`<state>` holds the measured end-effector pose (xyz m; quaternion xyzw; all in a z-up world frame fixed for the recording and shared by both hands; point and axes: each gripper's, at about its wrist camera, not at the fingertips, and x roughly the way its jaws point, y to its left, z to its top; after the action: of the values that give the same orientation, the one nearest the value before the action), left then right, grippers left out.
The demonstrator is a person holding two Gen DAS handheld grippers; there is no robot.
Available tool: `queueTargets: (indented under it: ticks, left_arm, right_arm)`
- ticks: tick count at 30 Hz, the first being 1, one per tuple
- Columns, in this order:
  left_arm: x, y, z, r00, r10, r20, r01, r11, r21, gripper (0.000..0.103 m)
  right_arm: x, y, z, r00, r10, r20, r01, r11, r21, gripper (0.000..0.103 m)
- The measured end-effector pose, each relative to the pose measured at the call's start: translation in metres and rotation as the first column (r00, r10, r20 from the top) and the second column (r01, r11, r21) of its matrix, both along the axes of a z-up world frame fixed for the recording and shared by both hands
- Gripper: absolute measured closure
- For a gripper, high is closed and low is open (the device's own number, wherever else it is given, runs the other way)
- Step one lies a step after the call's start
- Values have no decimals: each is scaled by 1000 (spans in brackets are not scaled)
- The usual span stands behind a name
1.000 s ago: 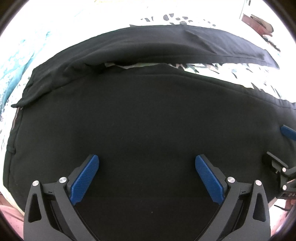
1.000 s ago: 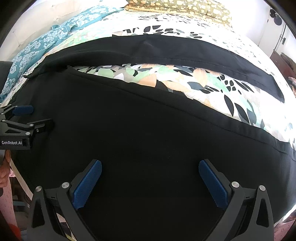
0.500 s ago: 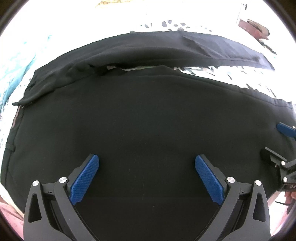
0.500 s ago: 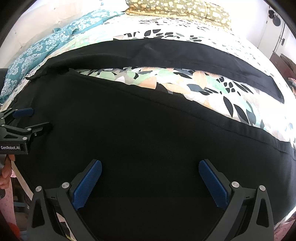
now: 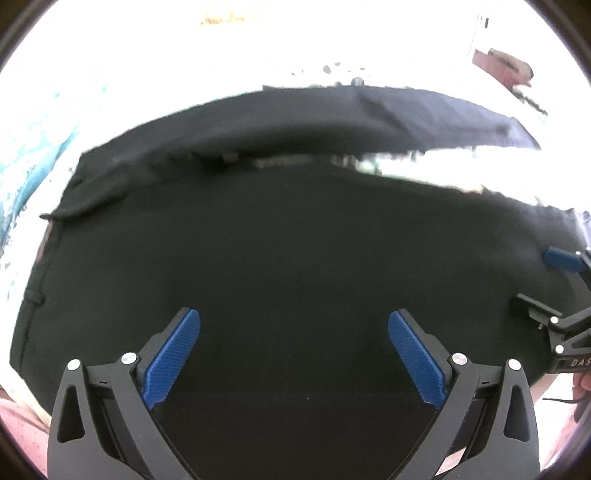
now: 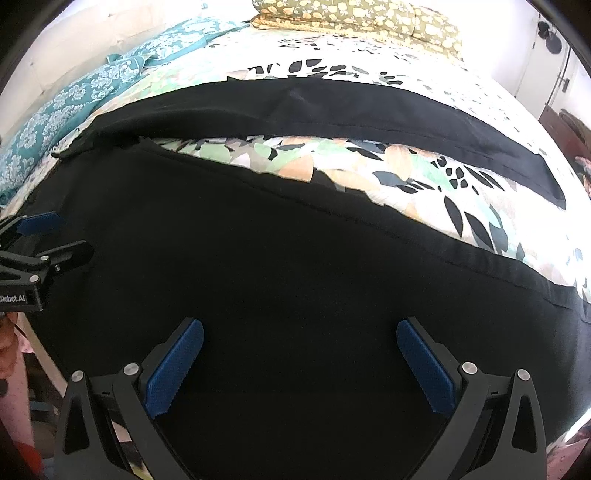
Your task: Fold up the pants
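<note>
Black pants (image 5: 288, 251) lie spread flat on a bed, legs apart in a V, with the near leg (image 6: 295, 266) under both grippers and the far leg (image 6: 332, 110) beyond a strip of bedsheet. My left gripper (image 5: 293, 354) is open and empty over the near leg close to the waistband end. My right gripper (image 6: 299, 365) is open and empty over the same leg further along. Each gripper shows at the edge of the other's view: the right gripper (image 5: 546, 284) and the left gripper (image 6: 51, 236).
The leaf-print bedsheet (image 6: 369, 173) covers the bed. A teal patterned pillow (image 6: 74, 107) lies at the back left and an olive floral pillow (image 6: 354, 14) at the head. The bed's near edge runs just below the grippers. Dark furniture (image 5: 498, 66) stands far right.
Both grippers have shifted slightly; the far leg sits a little lower in both views. Jaws stay open and the pants have not moved.
</note>
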<state>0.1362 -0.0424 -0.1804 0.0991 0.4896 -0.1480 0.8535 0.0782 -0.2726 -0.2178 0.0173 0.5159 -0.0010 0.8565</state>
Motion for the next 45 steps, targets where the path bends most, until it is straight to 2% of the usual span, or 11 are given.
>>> queueTargets:
  ticks: [6,9,15,18,23,26,29,33,37,41,45]
  left_arm:
    - [8,15,23,996,56,73,-52,997,-56,1]
    - [18,26,18,992,117,52,-113,990,-83,1]
    - [36,37,8,980,200,13,-198,977,-73,1]
    - [34,45,11,977,212,10,-211,975,-70,1]
    - [34,56,20,976,219,13,-218,973,-70,1]
    - [35,61,21,972,234,25,-233,971,-54,1]
    - [39,65,18,962,273,24,-272,962,-36,1]
    - [40,74,19,946,319,54,-319,948,-7,1]
    - [45,79,14,940,335,59,-337,941,35,1]
    - [50,79,2,935,353,28,-354,932,73,1]
    - [49,73,-5,943,331,18,-331,938,104,1]
  right_arm:
    - [-18,-25,61,968,-48,245,29,996,79,0]
    - [-18,-47,64,963,-111,244,81,988,130,0]
    - [-21,-109,53,930,-317,186,262,927,269,0]
    - [-13,-146,71,909,-356,218,286,911,298,0]
    - [16,-258,115,861,-419,288,314,884,347,0]
    - [51,-335,104,881,-447,155,379,863,333,0]
    - [81,-395,83,843,-538,-6,522,815,254,0]
    - [116,-446,79,809,-586,-35,572,773,275,0]
    - [172,-454,56,839,-529,-127,544,812,212,1]
    - [209,-448,33,870,-464,-165,484,868,113,16]
    - [223,-451,22,860,-487,-154,504,858,98,16]
